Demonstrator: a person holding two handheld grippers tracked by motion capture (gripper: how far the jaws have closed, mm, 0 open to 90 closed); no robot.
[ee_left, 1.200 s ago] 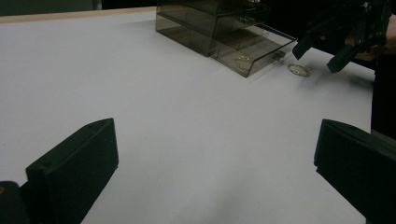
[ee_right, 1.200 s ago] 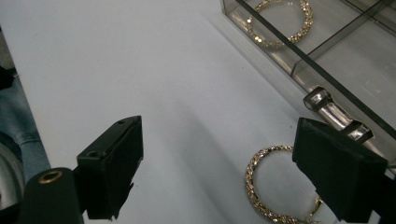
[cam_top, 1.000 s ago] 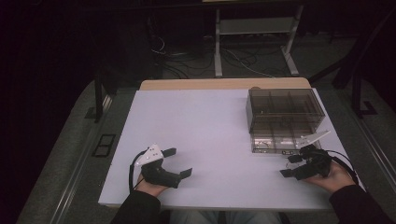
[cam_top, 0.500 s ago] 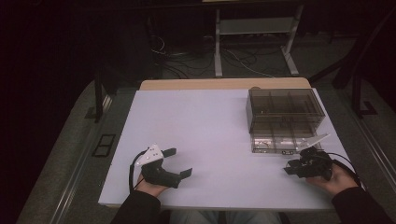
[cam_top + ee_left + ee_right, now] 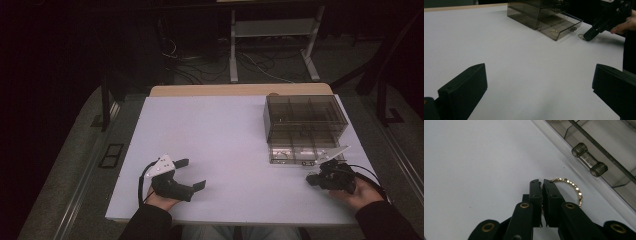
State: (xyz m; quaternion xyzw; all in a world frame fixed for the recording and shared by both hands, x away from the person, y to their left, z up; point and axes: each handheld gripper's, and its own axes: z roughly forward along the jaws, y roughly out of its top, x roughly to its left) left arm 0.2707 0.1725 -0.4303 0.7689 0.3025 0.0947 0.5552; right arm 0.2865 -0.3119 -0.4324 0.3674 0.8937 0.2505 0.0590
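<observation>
A thin gold beaded bracelet (image 5: 574, 187) lies on the white table (image 5: 225, 130) just in front of the open drawer (image 5: 295, 152) of a smoky clear drawer box (image 5: 305, 117). My right gripper (image 5: 542, 182) has just been closing and is now shut on the bracelet's chain, with the rest of the loop sticking out to one side. In the high view the right gripper (image 5: 312, 180) sits low at the table's right front. My left gripper (image 5: 192, 173) rests at the left front, jaws wide open with nothing between them (image 5: 540, 75).
The drawer's clear bar handle (image 5: 589, 160) is close beside the bracelet. Small gold items lie inside the open drawer (image 5: 554, 31). The left gripper view shows the right gripper (image 5: 589, 37) far off by the box (image 5: 541, 15). Dark floor and a metal stand lie beyond the table.
The right gripper's jaws have gone from spread apart to closed together. Neither hand has shifted on the table, and the left gripper stays open.
</observation>
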